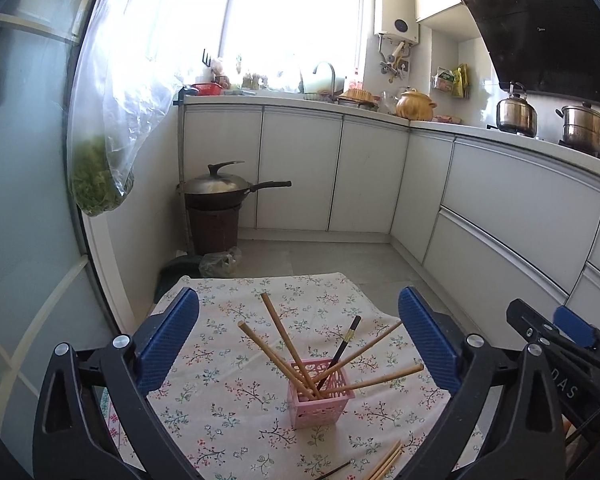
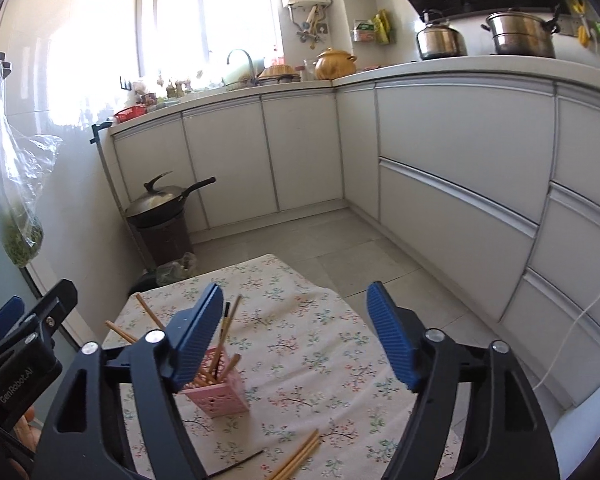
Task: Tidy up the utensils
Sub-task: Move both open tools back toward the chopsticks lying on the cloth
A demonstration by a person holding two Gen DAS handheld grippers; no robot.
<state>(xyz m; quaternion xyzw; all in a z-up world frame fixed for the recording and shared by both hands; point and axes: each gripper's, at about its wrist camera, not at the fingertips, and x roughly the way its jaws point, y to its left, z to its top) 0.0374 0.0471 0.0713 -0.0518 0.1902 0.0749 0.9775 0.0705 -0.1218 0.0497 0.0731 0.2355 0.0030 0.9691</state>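
Filling most of the kitchen floor space, the cloth-covered surface (image 1: 228,380) carries a pink holder (image 1: 320,396) with chopsticks upright inside; loose chopsticks (image 2: 296,456) lie nearer. Left gripper (image 1: 300,344) and right gripper (image 2: 296,336) gape wide, empty. Pinch loose ones mid-length.

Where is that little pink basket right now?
The pink basket stands on the flowered tablecloth, chopsticks sticking out of it. In the left wrist view it sits centred between the open claw's fingers; loose chopsticks lie on the cloth nearer the camera.
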